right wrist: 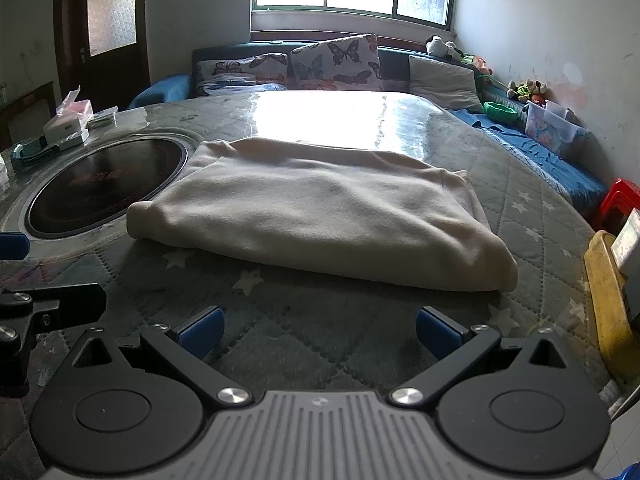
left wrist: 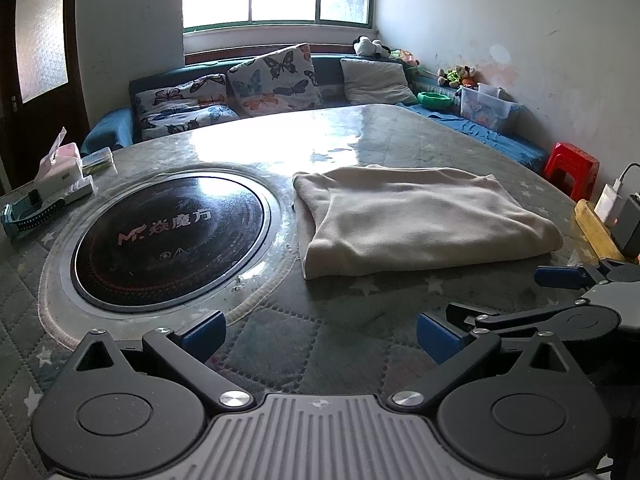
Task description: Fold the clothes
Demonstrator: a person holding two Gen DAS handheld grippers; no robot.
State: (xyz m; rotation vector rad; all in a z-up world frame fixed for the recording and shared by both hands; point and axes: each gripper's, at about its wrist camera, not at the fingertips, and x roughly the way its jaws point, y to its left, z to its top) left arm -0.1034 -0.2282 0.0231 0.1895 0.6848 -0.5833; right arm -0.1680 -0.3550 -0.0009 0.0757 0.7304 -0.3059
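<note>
Daylight from the window glares on a quilted table [left wrist: 360,312] with a round hob [left wrist: 168,240] set in it. Beside the hob lies the cloth [right wrist: 320,208], cream, already a thick flat rectangle (the folding looks done or nearly so). Left gripper [left wrist: 320,332] and right gripper [right wrist: 320,330] sit back from its near edge, jaws wide and empty.

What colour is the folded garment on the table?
Cream or off-white, plain; the folded garment shows best in the right wrist view.
</note>
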